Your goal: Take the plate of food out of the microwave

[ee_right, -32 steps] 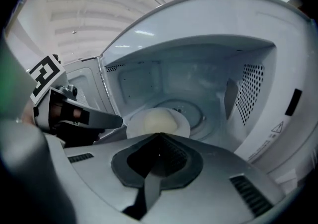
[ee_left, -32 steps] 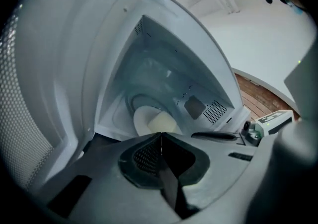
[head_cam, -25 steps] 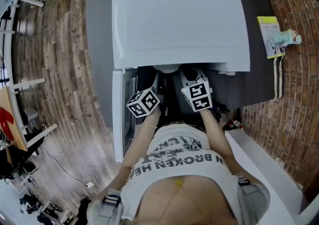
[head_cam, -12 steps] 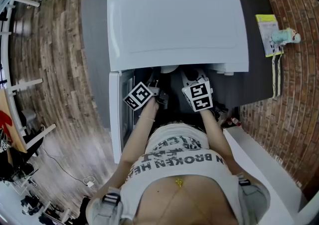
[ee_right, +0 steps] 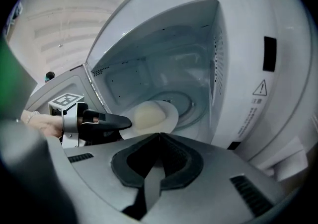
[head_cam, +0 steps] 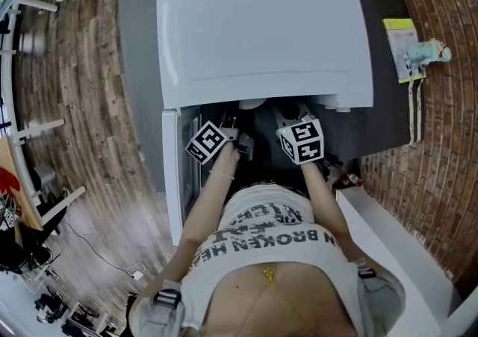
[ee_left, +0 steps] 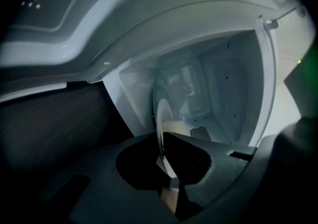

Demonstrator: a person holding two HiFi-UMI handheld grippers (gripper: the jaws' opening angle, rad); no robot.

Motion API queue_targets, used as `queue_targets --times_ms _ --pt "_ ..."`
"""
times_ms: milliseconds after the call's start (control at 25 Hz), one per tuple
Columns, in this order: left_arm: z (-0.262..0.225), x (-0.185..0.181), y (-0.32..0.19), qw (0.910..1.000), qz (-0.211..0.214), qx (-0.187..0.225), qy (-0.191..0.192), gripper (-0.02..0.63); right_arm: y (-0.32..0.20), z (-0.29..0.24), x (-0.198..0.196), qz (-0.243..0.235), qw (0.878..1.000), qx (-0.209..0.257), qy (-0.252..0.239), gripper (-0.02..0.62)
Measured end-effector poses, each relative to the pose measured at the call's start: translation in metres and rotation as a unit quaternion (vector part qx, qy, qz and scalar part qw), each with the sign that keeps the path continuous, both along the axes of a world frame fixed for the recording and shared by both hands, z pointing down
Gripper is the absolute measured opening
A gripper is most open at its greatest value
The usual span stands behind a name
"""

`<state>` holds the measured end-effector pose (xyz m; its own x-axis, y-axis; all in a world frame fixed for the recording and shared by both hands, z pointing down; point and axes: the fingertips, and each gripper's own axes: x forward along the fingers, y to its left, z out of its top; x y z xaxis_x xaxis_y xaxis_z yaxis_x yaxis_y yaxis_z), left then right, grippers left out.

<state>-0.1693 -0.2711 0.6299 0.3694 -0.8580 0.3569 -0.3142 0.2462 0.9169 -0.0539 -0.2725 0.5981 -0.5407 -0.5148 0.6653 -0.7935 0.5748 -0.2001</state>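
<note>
The white microwave (head_cam: 261,33) stands on a grey table with its door (head_cam: 173,171) swung open to the left. Inside, a white plate (ee_right: 164,116) carries a pale mound of food (ee_right: 145,117). My left gripper (head_cam: 228,128) reaches into the cavity. Its jaws are closing on the plate's left rim (ee_left: 160,113), which runs edge-on between them, and one dark finger (ee_right: 107,120) lies over that rim. My right gripper (ee_right: 159,137) is shut and empty, just in front of the plate's near edge; its marker cube (head_cam: 302,141) shows at the opening.
A glass turntable (ee_right: 185,103) lies under the plate. The cavity walls close in on both sides. A yellow booklet (head_cam: 402,48) and a small teal object (head_cam: 427,51) lie on the table's right end. A white ledge (head_cam: 388,246) runs at lower right.
The left gripper has shifted left and deeper into the opening, its cube turning. The right gripper has edged slightly right.
</note>
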Motion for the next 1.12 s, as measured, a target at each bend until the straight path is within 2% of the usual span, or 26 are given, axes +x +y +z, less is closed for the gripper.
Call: queue_targets --times_ms 400,560,640,800,920,1040,1120 --pt "0.002 -0.001 0.007 0.9993 -0.025 -0.017 0.024 0.021 0.0 0.003 0.003 0.034 0.997 -0.033 -0.062 0.009" --pt "0.002 -0.001 0.01 0.999 -0.028 -0.021 0.028 0.021 0.002 0.006 0.003 0.053 0.992 -0.059 -0.101 0.011" --pt "0.002 -0.001 0.012 0.9988 -0.031 -0.023 0.03 0.02 0.003 0.007 0.004 0.075 0.984 -0.083 -0.142 0.011" --pt "0.003 0.001 0.017 0.9985 -0.035 -0.027 0.032 0.02 0.002 0.008 0.008 0.12 0.955 -0.133 -0.237 0.012" --pt "0.004 0.002 0.02 0.9982 -0.038 -0.031 0.034 0.02 0.004 0.013 0.008 0.12 0.95 -0.145 -0.25 0.02" --pt "0.003 0.002 0.023 0.9981 -0.037 -0.034 0.036 0.02 0.005 0.018 0.004 0.127 0.938 -0.169 -0.275 0.103" --pt "0.003 0.002 0.024 0.998 -0.036 -0.036 0.038 0.019 0.007 0.021 0.0 0.117 0.939 -0.173 -0.275 0.11"
